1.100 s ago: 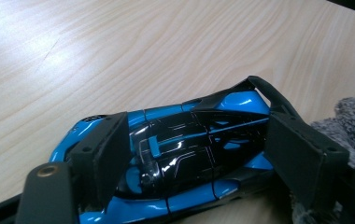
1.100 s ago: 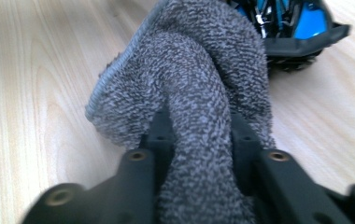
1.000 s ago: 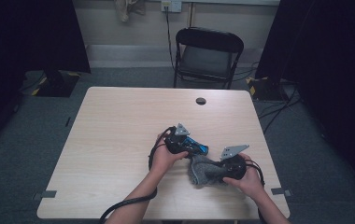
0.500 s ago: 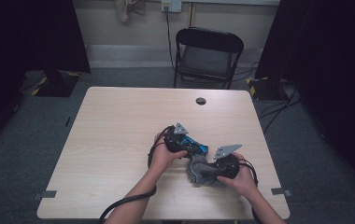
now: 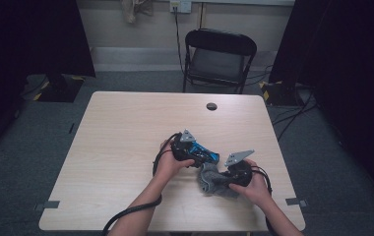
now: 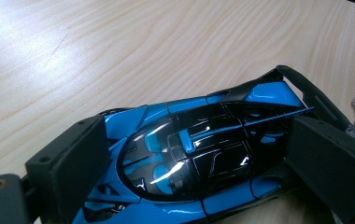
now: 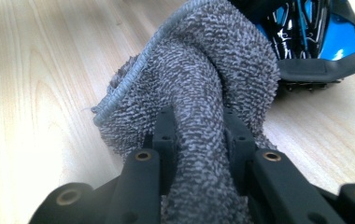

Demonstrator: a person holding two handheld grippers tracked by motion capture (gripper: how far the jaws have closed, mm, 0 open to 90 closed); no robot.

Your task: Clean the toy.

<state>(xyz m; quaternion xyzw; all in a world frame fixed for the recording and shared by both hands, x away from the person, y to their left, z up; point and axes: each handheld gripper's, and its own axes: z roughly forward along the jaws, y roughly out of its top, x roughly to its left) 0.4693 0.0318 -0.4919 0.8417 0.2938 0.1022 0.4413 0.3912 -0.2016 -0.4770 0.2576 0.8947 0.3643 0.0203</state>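
Left gripper (image 6: 194,154) had its jaws spread wide to either side of one blue-and-black toy car (image 6: 199,154), having just been opening further; the pads stood along the car's flanks, and whether they pressed on it could not be told. The car lay on the wooden table (image 6: 119,56), its rear wing pointing away from the gripper. Just beyond that wing showed a corner of one grey towel (image 7: 203,84). Right gripper (image 7: 201,135) had just been closing and was pinched on a fold of that towel, which bunched up between the two jaws and rose ahead of them, with the car's tail just beyond it. In the high view, both grippers sat close together near the table's near edge, one black chair (image 5: 219,54) standing well beyond them.
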